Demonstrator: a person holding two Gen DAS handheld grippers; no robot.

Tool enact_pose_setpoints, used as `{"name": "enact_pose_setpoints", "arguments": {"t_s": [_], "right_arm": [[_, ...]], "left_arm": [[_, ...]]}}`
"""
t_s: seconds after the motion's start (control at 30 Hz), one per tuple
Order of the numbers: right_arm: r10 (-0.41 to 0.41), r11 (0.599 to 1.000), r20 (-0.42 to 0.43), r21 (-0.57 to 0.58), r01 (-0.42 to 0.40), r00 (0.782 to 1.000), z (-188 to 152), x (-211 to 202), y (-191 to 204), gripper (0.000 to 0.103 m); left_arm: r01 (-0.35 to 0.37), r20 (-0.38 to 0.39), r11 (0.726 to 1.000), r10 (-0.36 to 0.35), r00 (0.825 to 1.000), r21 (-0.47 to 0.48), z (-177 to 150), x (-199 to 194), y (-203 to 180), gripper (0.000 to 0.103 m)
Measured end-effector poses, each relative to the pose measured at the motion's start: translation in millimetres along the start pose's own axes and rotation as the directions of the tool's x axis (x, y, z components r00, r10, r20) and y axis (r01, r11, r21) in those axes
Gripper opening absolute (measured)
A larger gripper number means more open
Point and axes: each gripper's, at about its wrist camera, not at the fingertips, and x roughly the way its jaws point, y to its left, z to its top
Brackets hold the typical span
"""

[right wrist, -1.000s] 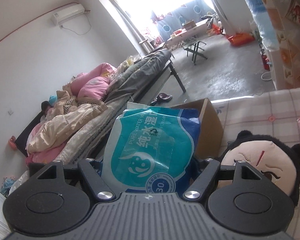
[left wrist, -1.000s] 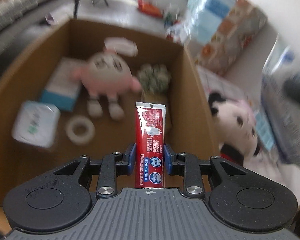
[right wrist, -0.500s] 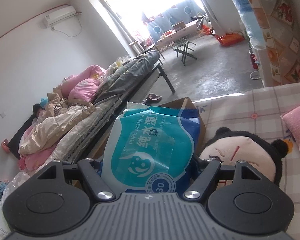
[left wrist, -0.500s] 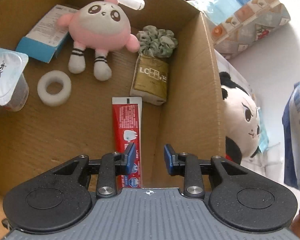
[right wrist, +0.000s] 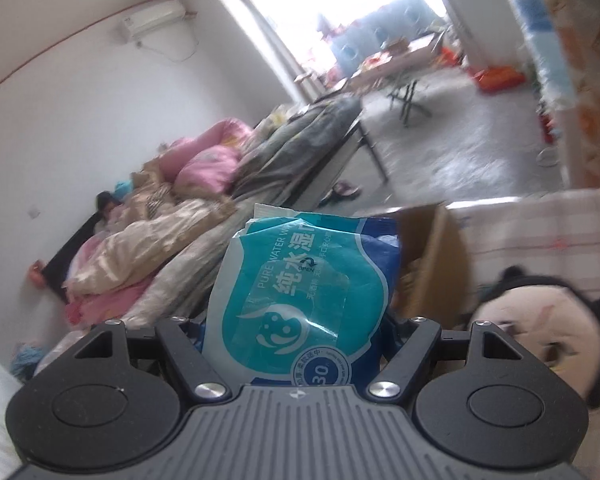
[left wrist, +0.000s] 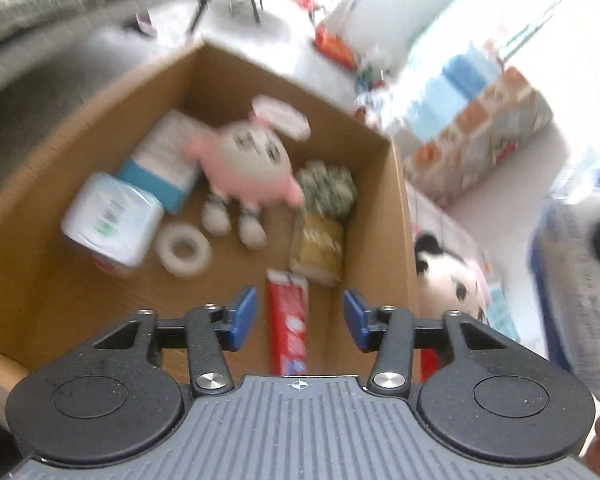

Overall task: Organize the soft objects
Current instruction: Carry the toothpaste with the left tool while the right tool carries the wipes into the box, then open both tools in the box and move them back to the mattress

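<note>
Toothpaste tube [left wrist: 287,322] in cardboard box [left wrist: 396,216] (right side); panda plush [left wrist: 452,276] outside, right.

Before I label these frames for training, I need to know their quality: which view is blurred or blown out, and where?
Left wrist view: motion blur smears the cardboard box, pink plush and toothpaste tube, while the left gripper itself stays sharp. Right wrist view: the wet wipes pack is crisp, the panda plush is soft, and the bright doorway is overexposed. Both bend at the edges.

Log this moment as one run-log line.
left gripper: opening, empty | toothpaste tube: in cardboard box | right gripper: grips wet wipes pack
</note>
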Motion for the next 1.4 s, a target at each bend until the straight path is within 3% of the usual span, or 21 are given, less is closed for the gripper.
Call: {"name": "enact_pose_setpoints", "arguments": {"t_s": [0.13,0.2,0.3,0.37,0.43,0.57,0.73,0.8,0.87,1.07,1.3,1.4], "right_arm": [[0.024,0.998,-0.127,0.06,-0.016,0.992,1,44,12,0.077],[0.011,0.996,-0.202,0.086,0.006,0.979,-2,72,15,0.077],[-0.028,0.992,-0.318,0.111,0.067,0.948,-11,117,18,0.077],[-0.053,0.984,-0.394,0.136,0.116,0.918,-21,149,17,0.077],[-0.088,0.975,-0.46,0.142,0.172,0.883,-36,175,14,0.077],[-0.184,0.948,-0.567,0.114,0.299,0.803,-60,216,6,0.077],[-0.29,0.9,-0.636,0.074,0.431,0.715,-81,239,-10,0.077],[-0.3,0.89,-0.629,0.087,0.448,0.717,-83,236,-13,0.077],[-0.377,0.861,-0.606,0.05,0.507,0.7,-81,230,-9,0.077],[-0.475,0.816,-0.56,0.008,0.578,0.679,-91,228,-2,0.077],[-0.493,0.791,-0.57,0.021,0.611,0.658,-83,236,-3,0.082],[-0.46,0.806,-0.582,0.045,0.591,0.671,-80,239,0,0.086]], "left_arm": [[-0.055,0.152,0.998,0.051,0.987,0.017,-5,-43,15,0.078],[-0.08,0.21,0.997,0.075,0.975,0.018,-6,-61,23,0.094],[-0.135,0.306,0.991,0.125,0.944,0.011,-9,-84,37,0.098],[-0.163,0.347,0.987,0.153,0.925,0.001,-10,-93,45,0.099],[-0.16,0.365,0.987,0.156,0.918,-0.02,-9,-97,55,0.099],[-0.135,0.379,0.989,0.148,0.913,-0.061,-7,-103,75,0.099],[-0.102,0.396,0.99,0.132,0.909,-0.095,-4,-108,94,0.099],[-0.091,0.401,0.991,0.123,0.908,-0.099,-4,-111,100,0.099],[-0.08,0.406,0.992,0.115,0.907,-0.103,-4,-113,106,0.099],[-0.059,0.403,0.992,0.1,0.91,-0.113,-3,-112,115,0.099],[-0.058,0.405,0.991,0.103,0.908,-0.122,-4,-114,118,0.099],[-0.054,0.401,0.991,0.098,0.911,-0.12,-4,-113,116,0.099]]}}
